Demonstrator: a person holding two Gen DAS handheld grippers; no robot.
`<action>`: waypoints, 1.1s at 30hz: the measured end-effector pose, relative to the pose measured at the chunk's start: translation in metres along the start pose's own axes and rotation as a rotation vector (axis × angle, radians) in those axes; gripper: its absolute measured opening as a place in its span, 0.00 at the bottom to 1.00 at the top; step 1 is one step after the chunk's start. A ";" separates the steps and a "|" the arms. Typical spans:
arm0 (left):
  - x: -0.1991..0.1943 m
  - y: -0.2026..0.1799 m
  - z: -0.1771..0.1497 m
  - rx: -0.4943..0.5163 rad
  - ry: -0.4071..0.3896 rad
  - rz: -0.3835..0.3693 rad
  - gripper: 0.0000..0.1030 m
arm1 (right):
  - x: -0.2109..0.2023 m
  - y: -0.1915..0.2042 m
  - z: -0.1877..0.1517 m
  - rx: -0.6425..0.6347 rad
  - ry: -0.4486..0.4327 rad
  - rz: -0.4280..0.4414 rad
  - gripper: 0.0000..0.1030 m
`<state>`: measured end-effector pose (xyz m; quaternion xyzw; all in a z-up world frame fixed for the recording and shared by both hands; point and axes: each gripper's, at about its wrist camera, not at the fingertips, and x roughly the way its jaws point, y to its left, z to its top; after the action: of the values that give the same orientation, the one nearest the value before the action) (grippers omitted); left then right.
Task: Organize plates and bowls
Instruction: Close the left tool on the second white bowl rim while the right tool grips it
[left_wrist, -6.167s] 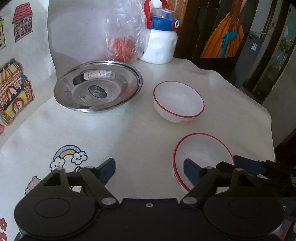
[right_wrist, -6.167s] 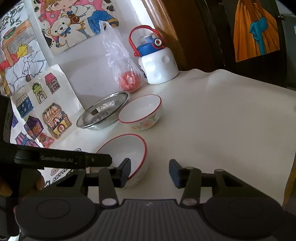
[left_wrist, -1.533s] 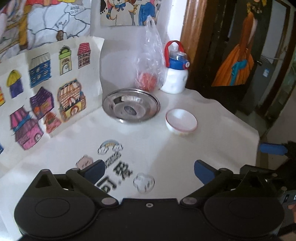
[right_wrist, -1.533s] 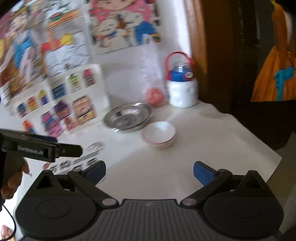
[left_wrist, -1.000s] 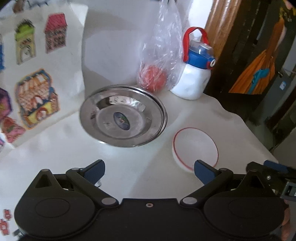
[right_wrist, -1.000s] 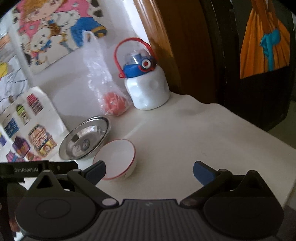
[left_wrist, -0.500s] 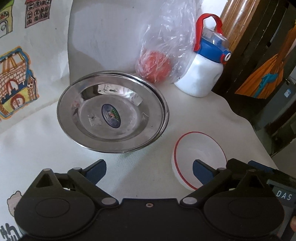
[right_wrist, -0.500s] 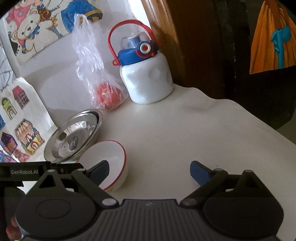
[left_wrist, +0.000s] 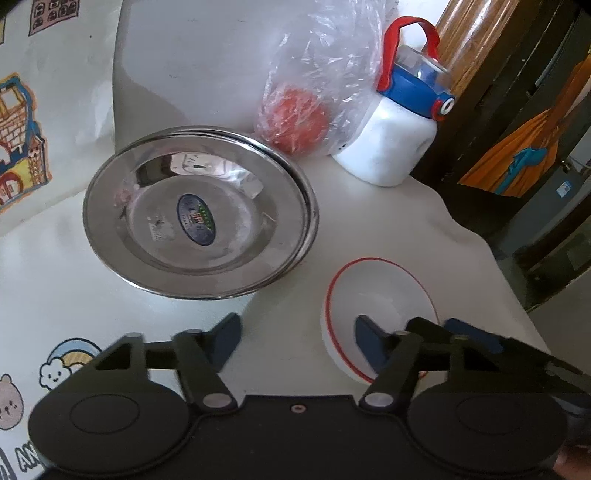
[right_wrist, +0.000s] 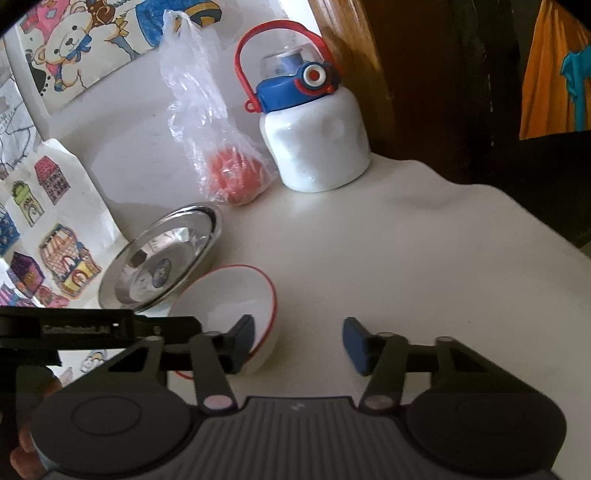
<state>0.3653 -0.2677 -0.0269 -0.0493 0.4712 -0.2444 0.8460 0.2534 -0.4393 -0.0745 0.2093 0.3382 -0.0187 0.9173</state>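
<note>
1. Bowl (left_wrist: 376, 295) sits on the table (right_wrist: 406, 258), just beside the steel plate (left_wrist: 199, 210).
2. Left gripper (left_wrist: 295, 339), jaws open, straddles the bowl's near rim, apparently to grasp it.
3. Right gripper (right_wrist: 299, 341), jaws open, holds nothing.

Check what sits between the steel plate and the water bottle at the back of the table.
A clear plastic bag holding something red, leaning at the wall between the steel plate and the water bottle; both wrist views show it.
</note>
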 end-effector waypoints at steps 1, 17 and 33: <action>0.000 0.000 0.000 -0.002 0.003 -0.006 0.50 | 0.000 0.000 0.000 0.009 0.002 0.009 0.45; -0.012 -0.009 -0.005 -0.013 0.016 -0.076 0.09 | -0.007 -0.001 -0.007 0.166 0.057 0.095 0.11; -0.116 0.000 -0.038 -0.009 -0.038 -0.120 0.08 | -0.102 0.075 -0.029 0.073 0.021 0.120 0.11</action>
<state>0.2838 -0.2088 0.0420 -0.0860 0.4525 -0.2916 0.8383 0.1698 -0.3705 -0.0027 0.2627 0.3338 0.0263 0.9049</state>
